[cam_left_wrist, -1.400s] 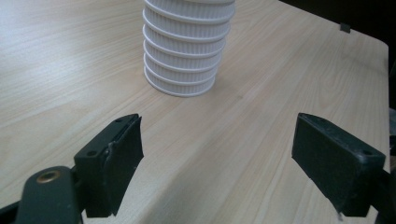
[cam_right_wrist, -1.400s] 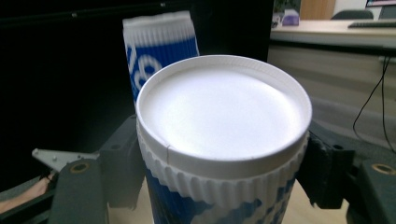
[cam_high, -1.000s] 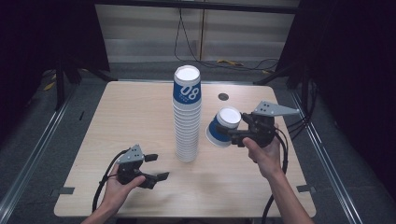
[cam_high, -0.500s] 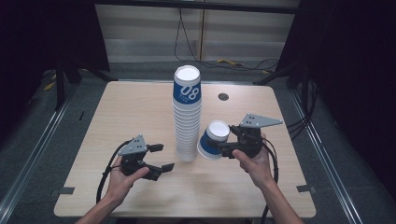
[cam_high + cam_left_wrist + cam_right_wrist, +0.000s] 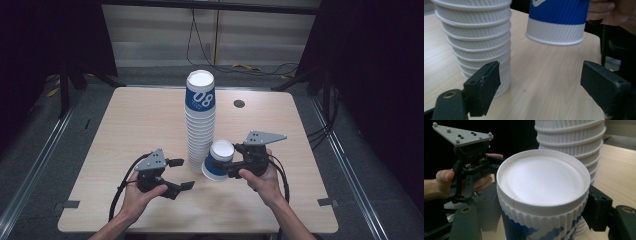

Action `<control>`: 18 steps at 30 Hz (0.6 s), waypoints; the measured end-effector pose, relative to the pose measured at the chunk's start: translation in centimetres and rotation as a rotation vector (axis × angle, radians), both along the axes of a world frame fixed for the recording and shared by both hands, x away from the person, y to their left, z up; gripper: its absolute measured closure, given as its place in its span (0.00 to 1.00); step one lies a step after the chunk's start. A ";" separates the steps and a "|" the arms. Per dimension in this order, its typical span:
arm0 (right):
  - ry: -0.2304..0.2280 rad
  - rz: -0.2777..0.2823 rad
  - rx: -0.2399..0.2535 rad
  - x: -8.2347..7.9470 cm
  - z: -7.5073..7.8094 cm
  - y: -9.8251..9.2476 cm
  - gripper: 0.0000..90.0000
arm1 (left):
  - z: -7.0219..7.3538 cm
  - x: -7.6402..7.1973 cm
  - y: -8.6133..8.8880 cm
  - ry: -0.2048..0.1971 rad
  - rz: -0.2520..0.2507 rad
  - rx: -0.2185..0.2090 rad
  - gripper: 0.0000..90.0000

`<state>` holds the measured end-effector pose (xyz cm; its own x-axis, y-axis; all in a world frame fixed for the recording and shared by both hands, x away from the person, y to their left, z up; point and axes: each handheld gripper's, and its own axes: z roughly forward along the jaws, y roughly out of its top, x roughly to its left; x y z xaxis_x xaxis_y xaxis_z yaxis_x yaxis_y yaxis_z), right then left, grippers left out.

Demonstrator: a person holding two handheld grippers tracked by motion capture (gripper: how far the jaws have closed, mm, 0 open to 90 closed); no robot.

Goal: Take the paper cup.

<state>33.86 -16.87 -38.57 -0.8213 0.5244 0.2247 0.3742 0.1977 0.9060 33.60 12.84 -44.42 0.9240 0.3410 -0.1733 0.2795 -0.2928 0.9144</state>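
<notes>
Cup [image 5: 219, 160], blue with a white band and rim, sits clamped between the fingers of the right gripper [image 5: 224, 166], upside down and tilted, just right of the stack [image 5: 200, 117] near its base. In the left gripper view its rim [image 5: 554, 41] hangs clear of the counter [image 5: 544, 82], apart from the stack's lower rims [image 5: 474, 50]. In the right gripper view the cup's white bottom [image 5: 541, 177] faces the camera, with black fingers [image 5: 599, 207] pressed on both sides. The stack of nested cups stands upright near the middle of the counter [image 5: 135, 125], its top one marked 08. The left gripper [image 5: 181, 173] rests low, left of the stack's base, with its fingers [image 5: 484, 85] spread wide and gripping nothing. A small dark disc [image 5: 239, 103] lies behind and right of the stack.
</notes>
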 end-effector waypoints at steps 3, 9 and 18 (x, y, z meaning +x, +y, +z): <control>0.018 0.016 0.003 -0.1 -0.5 0.3 0.31 | -0.1 -0.2 -0.2 -0.001 -0.009 0.003 0.18; 0.033 0.045 0.012 -0.1 -1.0 0.8 0.31 | 0.1 -0.6 -0.8 -0.021 -0.035 -0.009 0.18; 0.041 0.093 0.017 -0.2 -1.2 1.8 0.31 | 0.8 -0.3 -2.2 -0.021 -0.052 -0.028 0.17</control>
